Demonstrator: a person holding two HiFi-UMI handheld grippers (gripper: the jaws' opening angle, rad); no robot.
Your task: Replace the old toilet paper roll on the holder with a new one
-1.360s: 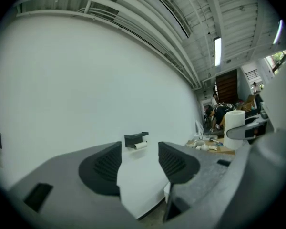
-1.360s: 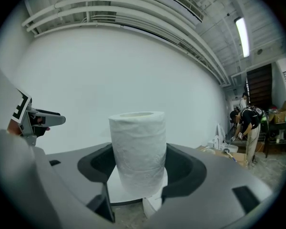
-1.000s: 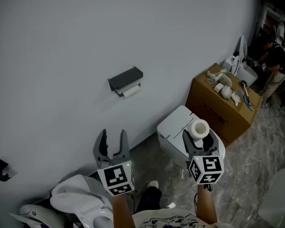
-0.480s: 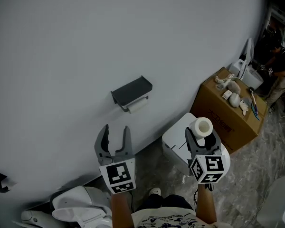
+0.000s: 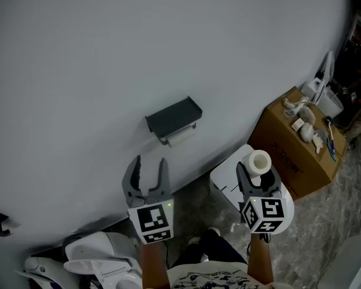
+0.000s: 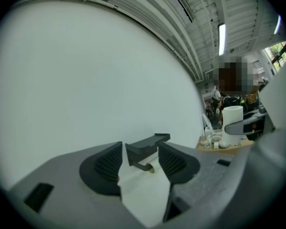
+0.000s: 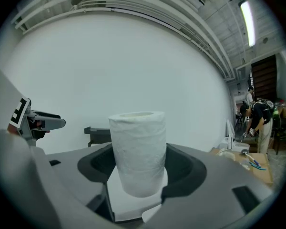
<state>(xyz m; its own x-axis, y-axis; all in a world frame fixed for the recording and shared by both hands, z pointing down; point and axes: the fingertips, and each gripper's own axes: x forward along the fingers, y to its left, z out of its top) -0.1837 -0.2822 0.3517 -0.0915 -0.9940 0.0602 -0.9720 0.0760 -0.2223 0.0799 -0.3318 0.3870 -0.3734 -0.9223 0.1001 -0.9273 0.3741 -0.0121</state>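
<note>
A dark holder (image 5: 173, 117) with a flat lid is fixed to the white wall, and the old, nearly used-up roll (image 5: 180, 138) hangs under it. My left gripper (image 5: 150, 168) is open and empty, below and slightly left of the holder. In the left gripper view the holder (image 6: 146, 149) shows between the jaws, some way off. My right gripper (image 5: 257, 172) is shut on a new white toilet paper roll (image 5: 257, 161), held upright. That new roll (image 7: 137, 151) fills the middle of the right gripper view, with the holder (image 7: 97, 135) behind it to the left.
A white toilet tank (image 5: 230, 180) stands below the right gripper. A cardboard box (image 5: 295, 142) with small items on top is at the right. Another white toilet (image 5: 102, 256) sits at the lower left. A person (image 7: 258, 119) bends over far to the right.
The view has shifted: the holder now sits closer to both grippers. Both grippers have moved up slightly toward the wall, the right still holding the new roll.
</note>
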